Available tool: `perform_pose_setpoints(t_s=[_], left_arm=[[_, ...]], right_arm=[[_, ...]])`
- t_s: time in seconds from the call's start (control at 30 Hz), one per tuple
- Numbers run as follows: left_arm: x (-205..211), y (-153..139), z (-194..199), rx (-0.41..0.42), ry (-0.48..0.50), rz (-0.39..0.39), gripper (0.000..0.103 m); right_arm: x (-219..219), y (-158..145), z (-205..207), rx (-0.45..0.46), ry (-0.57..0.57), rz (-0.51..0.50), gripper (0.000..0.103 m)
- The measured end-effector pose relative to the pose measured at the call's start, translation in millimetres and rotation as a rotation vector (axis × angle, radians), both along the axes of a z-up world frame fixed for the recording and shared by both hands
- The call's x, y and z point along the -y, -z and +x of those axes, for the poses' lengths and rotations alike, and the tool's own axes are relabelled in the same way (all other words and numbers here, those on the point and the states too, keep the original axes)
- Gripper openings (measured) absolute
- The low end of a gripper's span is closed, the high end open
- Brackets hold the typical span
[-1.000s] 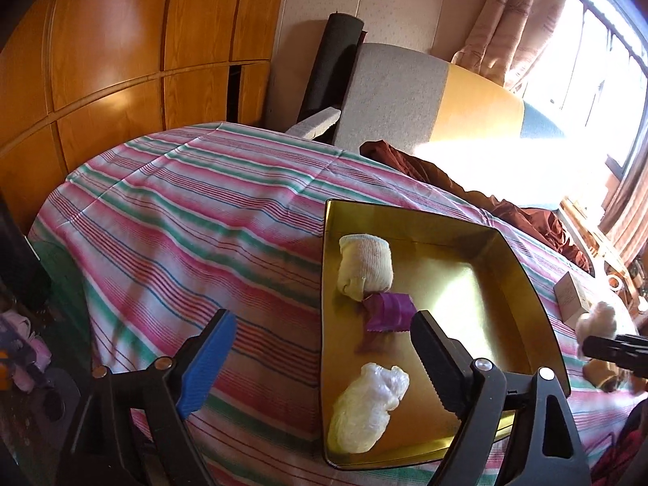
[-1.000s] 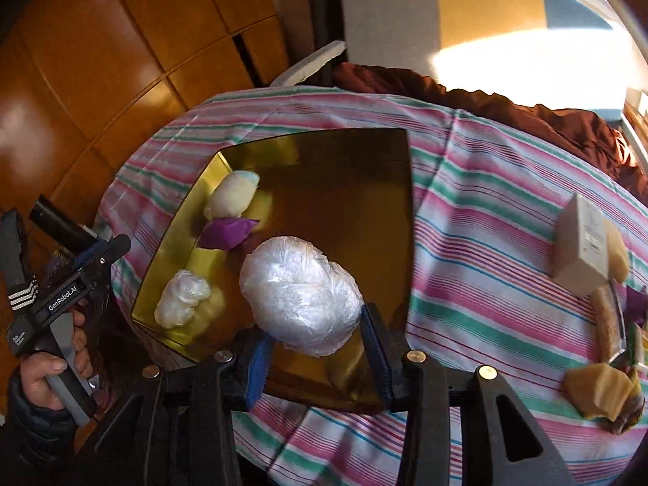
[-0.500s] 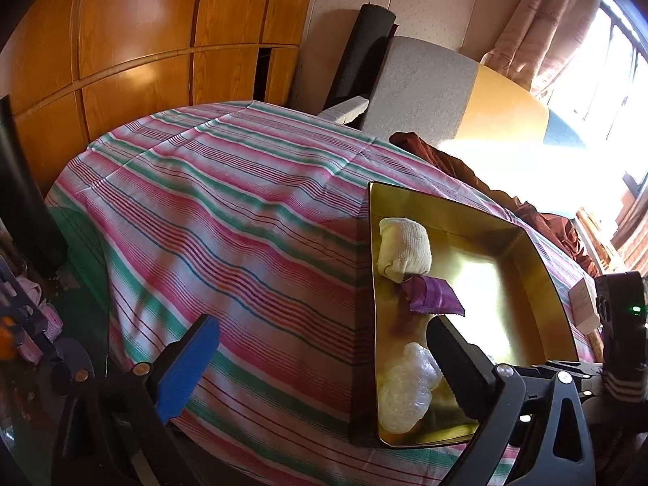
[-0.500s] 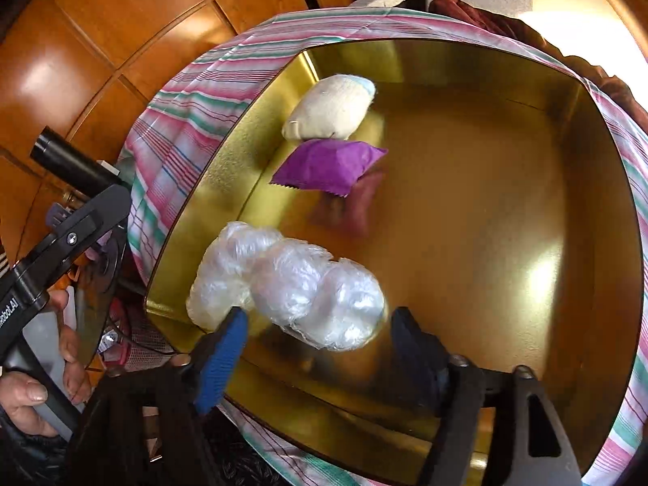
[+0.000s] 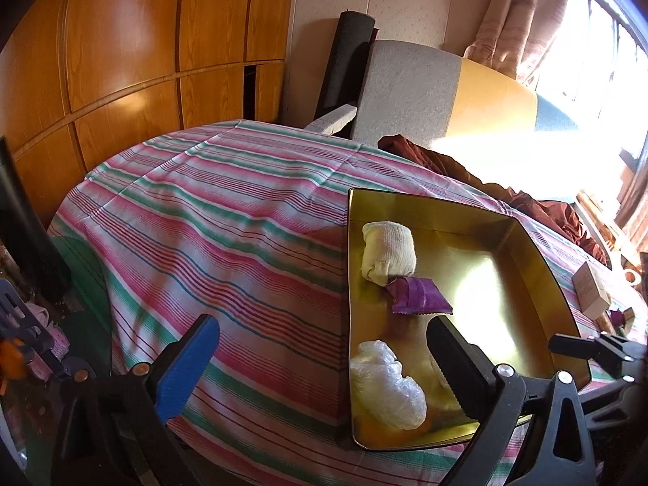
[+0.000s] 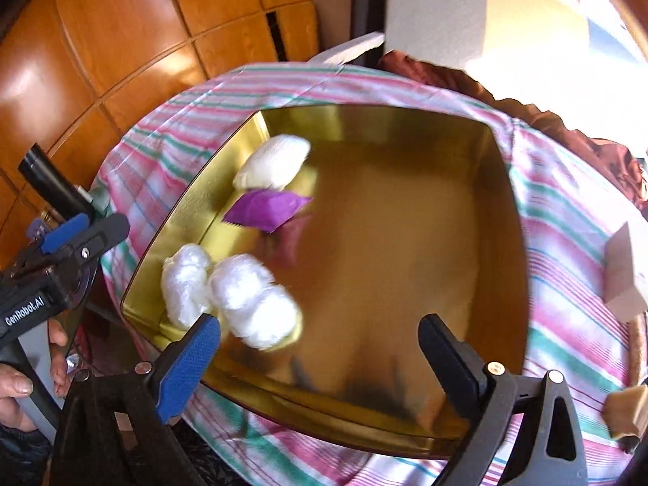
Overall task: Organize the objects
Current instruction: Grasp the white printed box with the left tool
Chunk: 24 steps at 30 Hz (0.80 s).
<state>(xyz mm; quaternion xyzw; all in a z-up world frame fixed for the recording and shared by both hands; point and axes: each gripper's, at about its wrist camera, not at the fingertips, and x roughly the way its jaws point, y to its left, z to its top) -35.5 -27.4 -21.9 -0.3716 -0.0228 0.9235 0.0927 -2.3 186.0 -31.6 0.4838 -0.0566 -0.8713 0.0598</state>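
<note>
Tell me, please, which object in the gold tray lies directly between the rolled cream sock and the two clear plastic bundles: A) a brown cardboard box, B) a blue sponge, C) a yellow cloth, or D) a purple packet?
D: in the right wrist view, the purple packet sits in the gold tray just below the rolled cream sock and above the plastic bundles.

Both wrist views angled down, close over shared gold tray (image 5: 538, 243)

Each gripper (image 6: 320, 340) is black, with one blue ribbed pad (image 6: 184, 360), one black toothed finger (image 6: 445, 358), silver screws and white "GenRobot.AI" lettering.
</note>
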Motion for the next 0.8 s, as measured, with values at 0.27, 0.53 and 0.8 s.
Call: perform_pose_setpoints(t_s=[0.27,0.53,0.8], left_arm=[[-20,-5,6,-0.030,0.055,-0.040,0.103],[-56,-23,6,-0.056,0.143,-0.036,0.103],[-141,-48,9,-0.093,0.345,-0.077,0.103]], right_arm=[[-76,-18,20,-0.030,0.179,-0.003,0.100],[-189,-32,55,-0.032,0.424,0.096,0.100],[-326,-39,100,-0.104,0.794,0.134,0.100]])
